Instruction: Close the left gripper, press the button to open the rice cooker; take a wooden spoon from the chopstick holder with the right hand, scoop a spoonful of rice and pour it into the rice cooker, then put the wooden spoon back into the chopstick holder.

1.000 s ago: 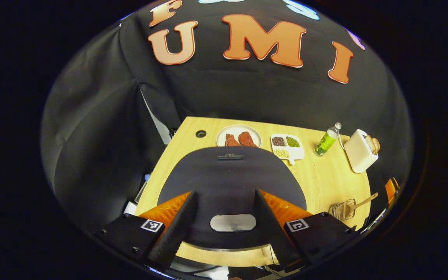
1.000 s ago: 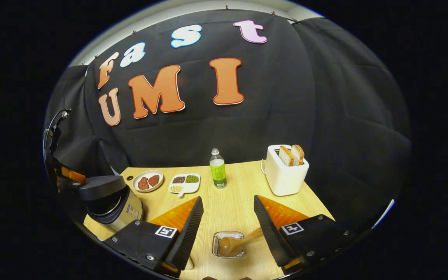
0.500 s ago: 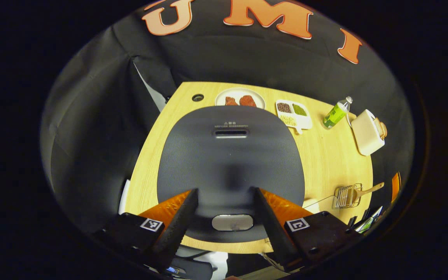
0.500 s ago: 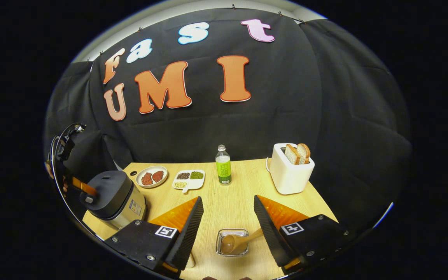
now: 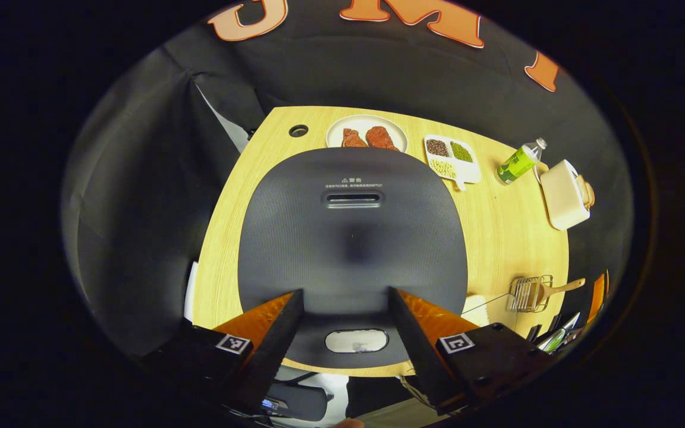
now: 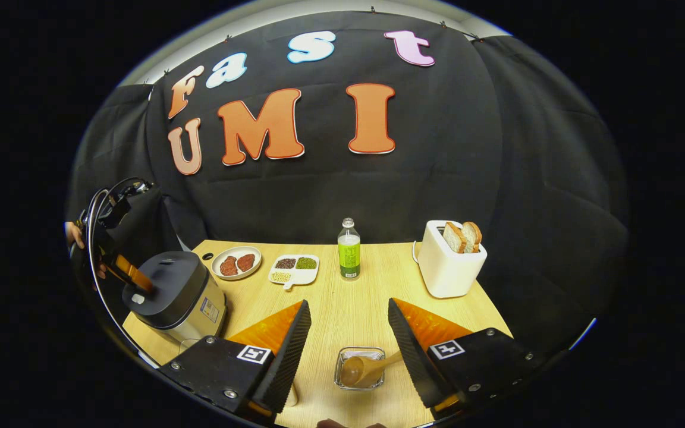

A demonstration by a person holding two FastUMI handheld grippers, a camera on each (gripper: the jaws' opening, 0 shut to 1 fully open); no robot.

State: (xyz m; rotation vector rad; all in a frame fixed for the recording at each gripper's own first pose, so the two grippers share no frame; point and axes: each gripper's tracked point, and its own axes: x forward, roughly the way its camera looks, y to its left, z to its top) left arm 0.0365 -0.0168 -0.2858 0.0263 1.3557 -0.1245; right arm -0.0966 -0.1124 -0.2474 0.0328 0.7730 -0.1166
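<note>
While your left gripper (image 5: 345, 297) looks straight down on the rice cooker (image 5: 351, 238), its fingers spread wide and holding nothing, the pale button (image 5: 356, 340) sits between them, lid shut. From your right gripper view the cooker (image 6: 173, 294) stands at the table's (image 6: 342, 309) left end. To its right lie a plate (image 6: 236, 263), a divided dish (image 6: 294, 269), a bottle (image 6: 349, 249) and a toaster (image 6: 449, 261). Your right gripper (image 6: 347, 324) is likewise spread and empty above the chopstick holder (image 6: 359, 368), where the wooden spoon (image 6: 361, 368) rests.
</note>
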